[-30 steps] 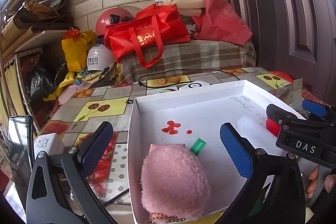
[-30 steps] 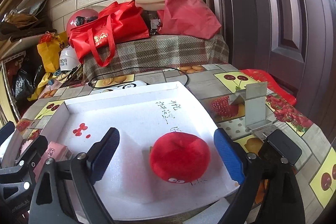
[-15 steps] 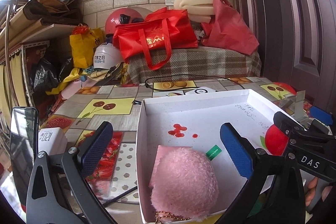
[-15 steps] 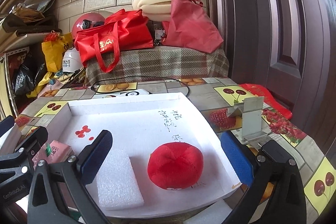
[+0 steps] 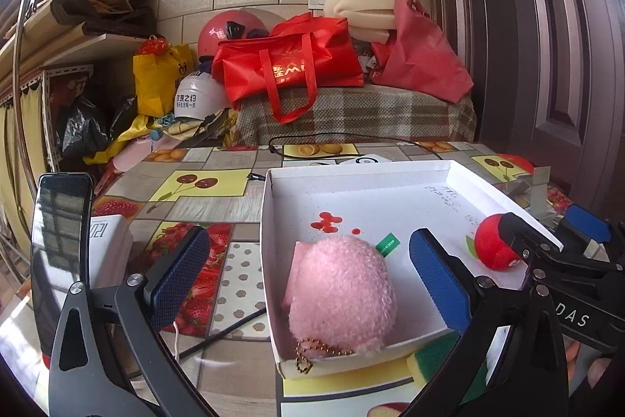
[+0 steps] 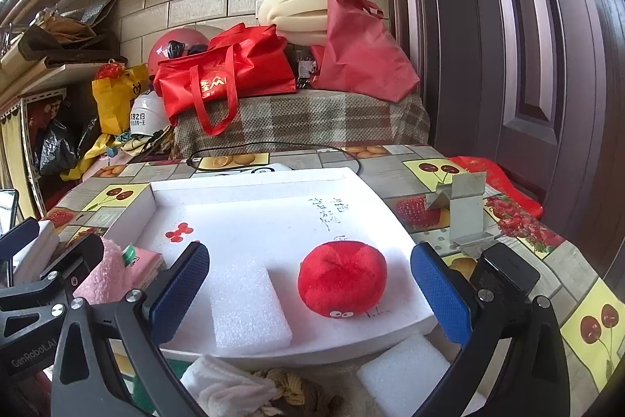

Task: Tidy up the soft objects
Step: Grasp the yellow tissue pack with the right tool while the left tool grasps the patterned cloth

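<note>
Both grippers have drawn back toward the lower frame, jaws spread and empty: left gripper (image 5: 304,276) frames the pink plush (image 5: 340,299), right gripper (image 6: 308,284) the red plush (image 6: 341,278), both in the tray (image 6: 250,186).

I see a table (image 6: 504,182) covered in a fruit-print cloth filling the lower half of both views. A white tray (image 6: 250,187) sits on it at centre frame. In the right wrist view, a folded metal bracket (image 6: 465,210) stands on the cloth at right of the tray, and a white foam block (image 6: 406,374) lies just beside the tray's near edge at lower right, with a white cloth (image 6: 226,385) and a coil of rope (image 6: 293,389) at bottom centre. A black cable (image 6: 273,145) runs along the table's far side. In the left wrist view, a white box (image 5: 107,245) rests at left, and a green-and-yellow sponge (image 5: 433,358) lies below the tray.
</note>
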### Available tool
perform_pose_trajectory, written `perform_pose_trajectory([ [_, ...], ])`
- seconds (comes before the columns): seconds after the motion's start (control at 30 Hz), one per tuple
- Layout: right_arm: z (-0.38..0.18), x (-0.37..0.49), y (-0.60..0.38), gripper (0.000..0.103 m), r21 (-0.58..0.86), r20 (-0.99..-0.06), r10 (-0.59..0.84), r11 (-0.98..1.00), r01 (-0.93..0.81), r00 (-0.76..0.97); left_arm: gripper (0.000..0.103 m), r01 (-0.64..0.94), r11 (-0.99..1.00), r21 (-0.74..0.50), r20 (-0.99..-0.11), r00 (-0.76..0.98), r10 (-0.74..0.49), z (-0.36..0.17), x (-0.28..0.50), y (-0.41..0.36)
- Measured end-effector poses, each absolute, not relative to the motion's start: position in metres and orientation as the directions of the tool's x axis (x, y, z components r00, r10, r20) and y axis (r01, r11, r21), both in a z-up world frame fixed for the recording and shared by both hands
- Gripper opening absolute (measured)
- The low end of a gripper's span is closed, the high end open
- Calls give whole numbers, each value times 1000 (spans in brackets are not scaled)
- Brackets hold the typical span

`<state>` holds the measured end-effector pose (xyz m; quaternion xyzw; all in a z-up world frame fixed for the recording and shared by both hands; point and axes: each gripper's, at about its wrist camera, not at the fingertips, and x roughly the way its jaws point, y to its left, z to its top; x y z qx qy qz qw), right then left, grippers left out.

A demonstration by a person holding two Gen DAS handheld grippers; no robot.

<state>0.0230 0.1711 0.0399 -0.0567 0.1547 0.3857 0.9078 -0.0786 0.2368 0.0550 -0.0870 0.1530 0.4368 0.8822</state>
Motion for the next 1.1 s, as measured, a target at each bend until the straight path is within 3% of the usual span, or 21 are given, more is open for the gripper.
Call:
perform_pose_trajectory([
  [0.33, 40, 11, 145, 103, 70, -314, 718, 670, -739, 621, 103, -732, 681, -10, -376, 634, 676, 53, -101, 204],
  [0.57, 36, 11, 109, 103, 105, -339, 726, 661, -743, 598, 103, -593, 805, -18, -432, 731, 528, 49, -115, 172],
  [0.77, 28, 27, 65, 103, 147, -426, 698, 681, -718, 575, 103, -448, 894, -12, -489, 783, 385, 45, -121, 140],
  [0.97, 9, 54, 31, 103, 202, -574, 661, 686, -699, 483, 103, -303, 952, -52, -591, 778, 215, 34, -110, 118],
  [1.1, 1, 55, 24, 103, 200, -623, 649, 671, -714, 436, 103, -259, 964, -56, -631, 758, 168, 29, -101, 109],
])
